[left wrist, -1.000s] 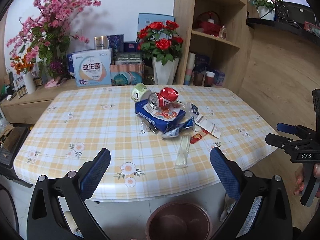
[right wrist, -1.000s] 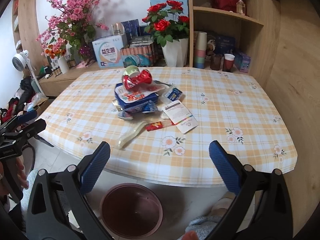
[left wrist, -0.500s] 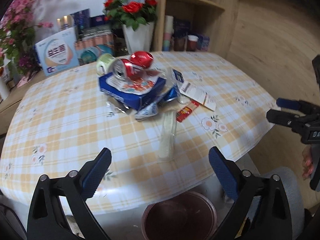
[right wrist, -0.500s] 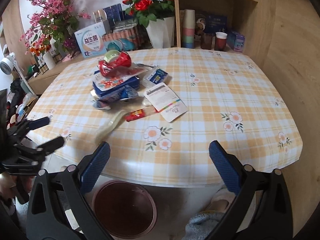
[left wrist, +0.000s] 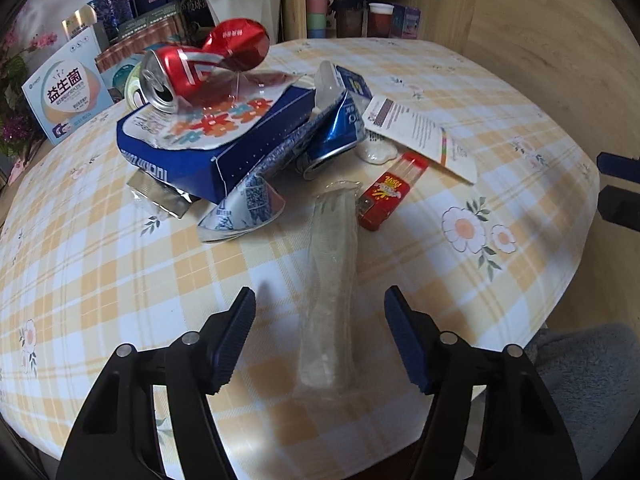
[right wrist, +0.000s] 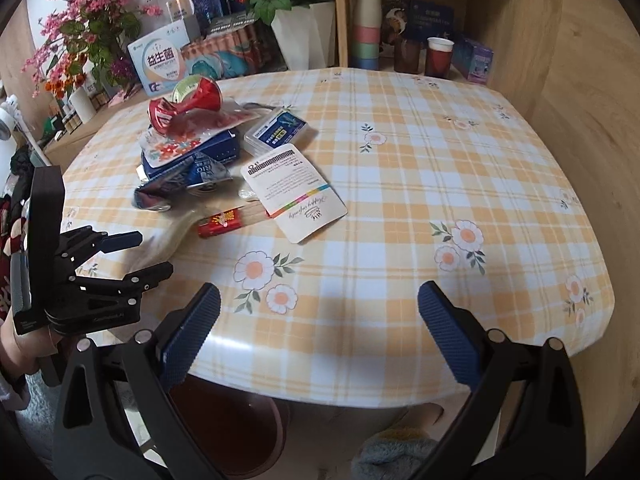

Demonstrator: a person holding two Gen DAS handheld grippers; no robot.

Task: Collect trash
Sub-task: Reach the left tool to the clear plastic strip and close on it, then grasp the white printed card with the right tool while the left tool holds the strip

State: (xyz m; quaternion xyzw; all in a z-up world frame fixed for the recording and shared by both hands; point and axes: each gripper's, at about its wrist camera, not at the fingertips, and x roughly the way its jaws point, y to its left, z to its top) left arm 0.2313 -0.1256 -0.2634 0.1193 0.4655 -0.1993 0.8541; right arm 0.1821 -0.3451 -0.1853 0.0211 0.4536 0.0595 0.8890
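A heap of trash lies on the checked tablecloth (left wrist: pixel 120 272): a crushed red can (left wrist: pixel 176 76) on a blue box (left wrist: pixel 212 148), a crushed blue can (left wrist: pixel 336 136), a red sachet (left wrist: pixel 384 196), a white card (left wrist: pixel 420 132). A long clear plastic wrapper (left wrist: pixel 332 272) lies nearest the front edge. My left gripper (left wrist: pixel 320 320) straddles its near end with jaws closing; the pads are apart from it. In the right wrist view the left gripper (right wrist: pixel 136 256) hangs over the blurred wrapper (right wrist: pixel 172 236). My right gripper (right wrist: pixel 318 300) stands open and empty over the table's front edge.
A brown bin (right wrist: pixel 232 440) stands on the floor under the table's front edge. Behind the table are a white vase of red roses (right wrist: pixel 304 36), boxes (right wrist: pixel 160 60), stacked cups (right wrist: pixel 368 28) and a wooden shelf. A hand holds the left gripper at the left edge.
Both grippers have sunk toward the table and come closer to the trash. The left gripper's jaws have narrowed around the clear wrapper. The right gripper's jaws stay wide.
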